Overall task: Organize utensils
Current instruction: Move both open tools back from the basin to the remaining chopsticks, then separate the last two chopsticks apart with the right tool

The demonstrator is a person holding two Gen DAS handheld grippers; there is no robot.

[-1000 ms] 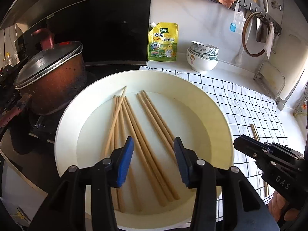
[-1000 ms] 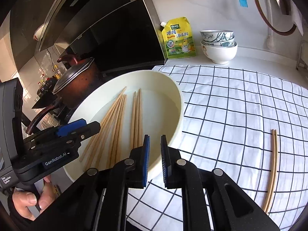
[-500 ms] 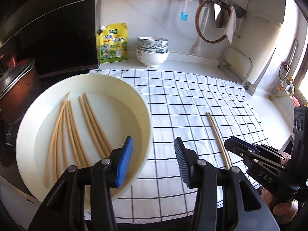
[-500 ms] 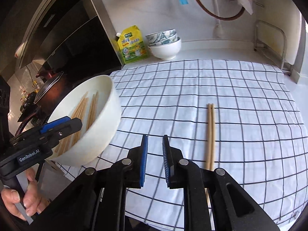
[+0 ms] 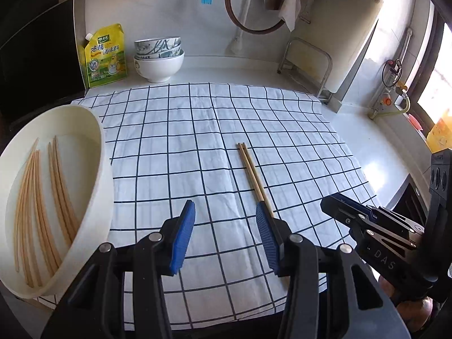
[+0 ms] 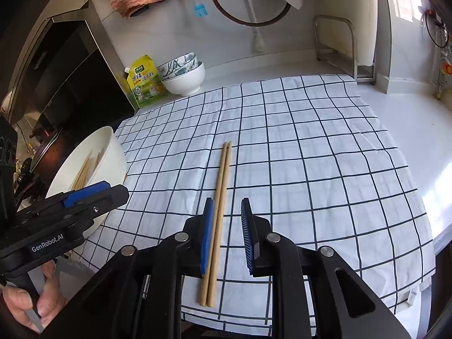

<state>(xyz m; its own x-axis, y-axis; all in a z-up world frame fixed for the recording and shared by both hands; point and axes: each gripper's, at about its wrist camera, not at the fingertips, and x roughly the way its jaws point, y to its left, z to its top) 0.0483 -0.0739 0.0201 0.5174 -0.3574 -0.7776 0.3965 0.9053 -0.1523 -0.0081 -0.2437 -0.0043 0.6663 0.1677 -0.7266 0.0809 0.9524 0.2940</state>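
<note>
A pair of wooden chopsticks [image 6: 220, 197] lies side by side on the checked cloth [image 6: 296, 155], also in the left wrist view [image 5: 252, 173]. My right gripper [image 6: 227, 234] is open and hangs over their near half, the pair beside its left pad. My left gripper [image 5: 226, 234] is open and empty above the cloth, left of the pair. A cream bowl [image 5: 99, 152] at the cloth's left edge holds several more chopsticks [image 5: 39, 206]. The bowl also shows in the right wrist view [image 6: 113, 152].
A yellow pouch [image 5: 106, 55] and stacked bowls [image 5: 158, 59] stand at the back by the wall. A metal rack [image 5: 308, 67] stands at the back right. A stove and pot [image 6: 45, 147] lie left of the bowl. The counter edge runs along the front.
Both grippers have swung right, from over the bowl to over the cloth. The right gripper's jaws have opened from nearly shut and now sit over the chopstick pair.
</note>
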